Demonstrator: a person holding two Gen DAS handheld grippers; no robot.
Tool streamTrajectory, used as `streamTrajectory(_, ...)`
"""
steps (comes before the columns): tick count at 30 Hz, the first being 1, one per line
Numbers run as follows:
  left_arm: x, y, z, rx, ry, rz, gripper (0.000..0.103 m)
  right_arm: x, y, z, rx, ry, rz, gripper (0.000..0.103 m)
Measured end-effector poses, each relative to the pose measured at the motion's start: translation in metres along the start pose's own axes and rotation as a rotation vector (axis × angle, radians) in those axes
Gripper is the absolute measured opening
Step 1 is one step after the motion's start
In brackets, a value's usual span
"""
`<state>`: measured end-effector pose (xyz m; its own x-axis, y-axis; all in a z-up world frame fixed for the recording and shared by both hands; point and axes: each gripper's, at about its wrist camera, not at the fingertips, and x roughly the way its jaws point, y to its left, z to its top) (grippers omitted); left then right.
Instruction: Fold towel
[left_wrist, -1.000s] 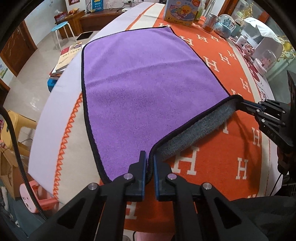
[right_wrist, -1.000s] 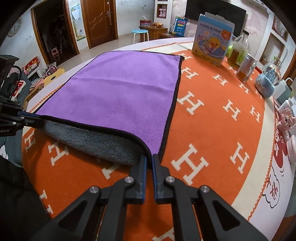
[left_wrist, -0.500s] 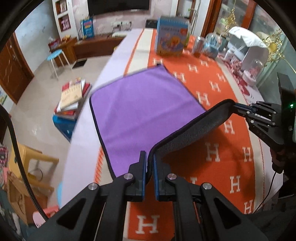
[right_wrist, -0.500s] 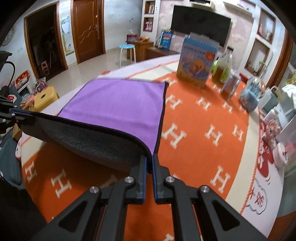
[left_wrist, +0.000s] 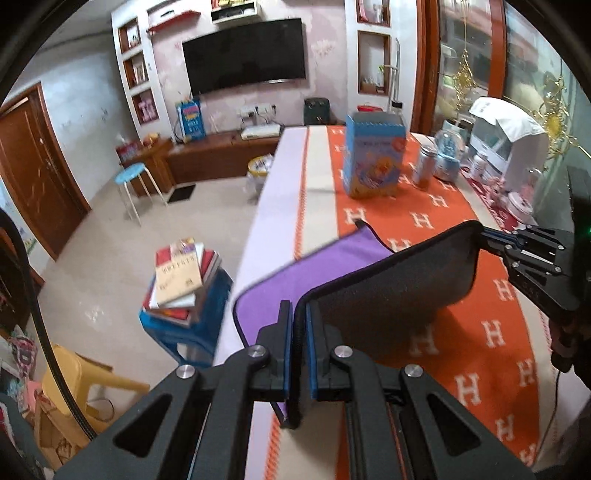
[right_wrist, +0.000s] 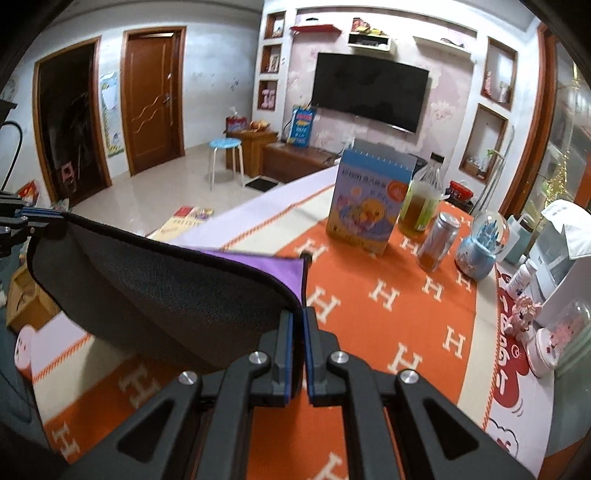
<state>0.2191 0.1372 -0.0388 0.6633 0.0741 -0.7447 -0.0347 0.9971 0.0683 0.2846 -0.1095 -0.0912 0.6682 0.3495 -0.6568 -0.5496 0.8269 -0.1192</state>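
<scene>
Towel corners have risen: the purple, grey-backed, black-edged towel (left_wrist: 399, 284) now arches above the orange H-patterned tablecloth (right_wrist: 399, 310), left gripper (left_wrist: 297, 354) and right gripper (right_wrist: 297, 354) each clamping one corner; probably mid-fold.

Both fisheye views were evenly lit by soft daylight from the glazed doors (left_wrist: 469, 55) right of the television (left_wrist: 245, 55), whose dark screen showed faint glare. Straight lines bowed strongly toward the black circular vignette. Motion blur smeared the towel (left_wrist: 391, 291) edge and the tablecloth (right_wrist: 388, 317) pattern below the television; the tiled floor (right_wrist: 155, 177) carried pale reflections.
</scene>
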Motion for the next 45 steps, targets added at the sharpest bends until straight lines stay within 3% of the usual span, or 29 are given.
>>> streamTrajectory(11, 0.076, 0.023, 0.010, -0.042, -0.052, 0.061, 0.005, 0.073, 0.006, 0.021, 0.061, -0.047, -0.097, 0.005)
streamTrajectory(23, 0.151, 0.055, 0.009, -0.108, 0.007, 0.071, 0.004, 0.144, 0.019, 0.021, 0.069, -0.007, -0.106, 0.005)
streamTrajectory(35, 0.183, 0.074, -0.004, -0.179, 0.065, 0.011, 0.005, 0.173, 0.033, 0.019, 0.044, 0.032, -0.151, 0.007)
streamTrajectory(39, 0.185, 0.079, -0.005, -0.208, 0.073, 0.001, 0.025, 0.177, 0.032, 0.019, 0.056, 0.057, -0.163, 0.016)
streamTrajectory(43, 0.180, 0.084, -0.006, -0.220, 0.062, 0.007, 0.038, 0.175, 0.029, 0.020, 0.076, 0.058, -0.164, 0.040)
streamTrajectory(45, 0.178, 0.086, -0.007, -0.234, 0.069, 0.008, 0.049, 0.172, 0.029, 0.021, 0.080, 0.055, -0.165, 0.044)
